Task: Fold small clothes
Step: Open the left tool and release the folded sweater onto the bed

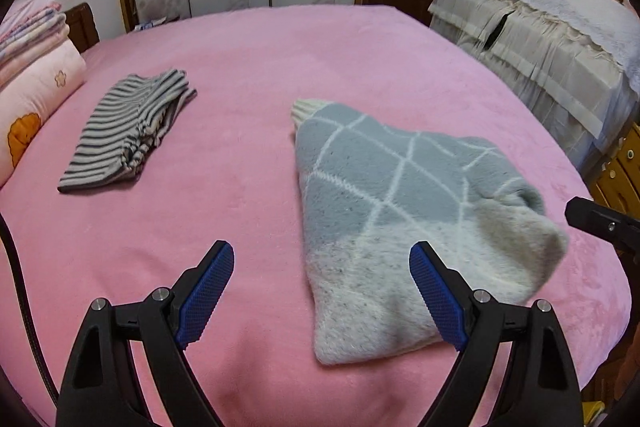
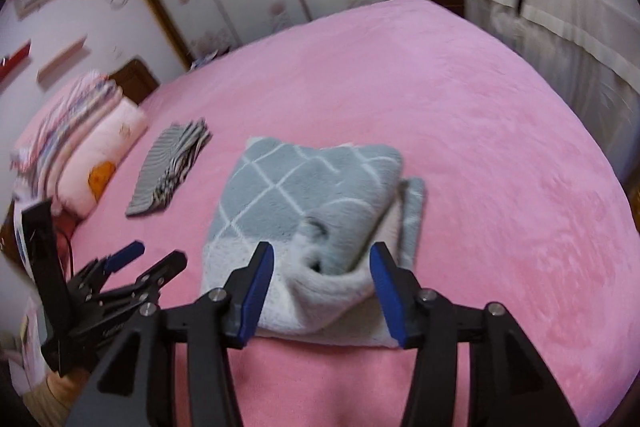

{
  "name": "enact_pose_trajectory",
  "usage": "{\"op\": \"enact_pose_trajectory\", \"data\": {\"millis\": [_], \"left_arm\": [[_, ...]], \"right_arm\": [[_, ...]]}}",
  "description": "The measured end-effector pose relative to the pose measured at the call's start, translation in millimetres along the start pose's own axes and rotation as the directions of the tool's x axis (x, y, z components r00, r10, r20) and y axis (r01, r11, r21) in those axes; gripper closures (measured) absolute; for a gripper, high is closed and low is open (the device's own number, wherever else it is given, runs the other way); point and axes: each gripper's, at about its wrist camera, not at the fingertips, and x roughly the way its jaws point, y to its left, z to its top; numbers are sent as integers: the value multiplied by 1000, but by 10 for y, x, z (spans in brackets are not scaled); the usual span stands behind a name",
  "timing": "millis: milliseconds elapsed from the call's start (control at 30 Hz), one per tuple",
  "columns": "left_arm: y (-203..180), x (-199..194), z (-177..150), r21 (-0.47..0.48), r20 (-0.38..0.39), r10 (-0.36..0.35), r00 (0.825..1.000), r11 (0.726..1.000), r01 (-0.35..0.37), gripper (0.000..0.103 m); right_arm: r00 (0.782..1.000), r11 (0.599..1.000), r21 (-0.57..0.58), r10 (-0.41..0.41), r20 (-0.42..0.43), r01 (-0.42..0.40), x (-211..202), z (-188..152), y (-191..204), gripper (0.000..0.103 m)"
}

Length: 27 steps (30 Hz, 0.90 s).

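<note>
Fuzzy grey garment with white diamond lines (image 1: 384,187), paling to off-white at one end. Folded grey-and-white striped cloth (image 1: 128,131). Plush pink bedcover (image 1: 260,67). Black grippers' blue pads (image 1: 206,293), apparently cross-hatched.

Pink bed (image 1: 280,59) — striped garment (image 1: 128,131), grey sweater (image 1: 384,195), pillows (image 1: 36,95).

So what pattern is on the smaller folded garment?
Dark grey and white stripes on the smaller folded garment, clearest in the left wrist view.

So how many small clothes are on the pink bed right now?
2. The grey fleece garment with white lines lies folded near the front, by the open claws. The striped garment lies folded farther left, near the pillows. Others may be out of view.
</note>
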Motion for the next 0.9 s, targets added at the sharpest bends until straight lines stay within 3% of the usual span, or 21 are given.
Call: {"op": "enact_pose_trajectory", "data": {"millis": [200,300,533,733,900], "left_arm": [[-32,308,41,15,-46,19,999,1000,-18,14],[-62,405,34,32,-57,36,998,999,-34,14],[-60,530,-64,17,-79,0,997,1000,1,13],[-63,606,-244,-1,-74,-37,997,999,37,10],[72,713,-312,-79,-70,-116,991,991,111,8]], "right_arm": [[996,995,-95,-15,-84,7,291,5,173,54],[990,993,-101,-77,-116,65,375,-81,112,90],[991,991,114,-51,-122,65,344,-503,-487,92],[996,974,222,-26,-82,44,421,-849,-648,92],[998,969,245,-28,-60,42,509,-863,-702,92]]}}
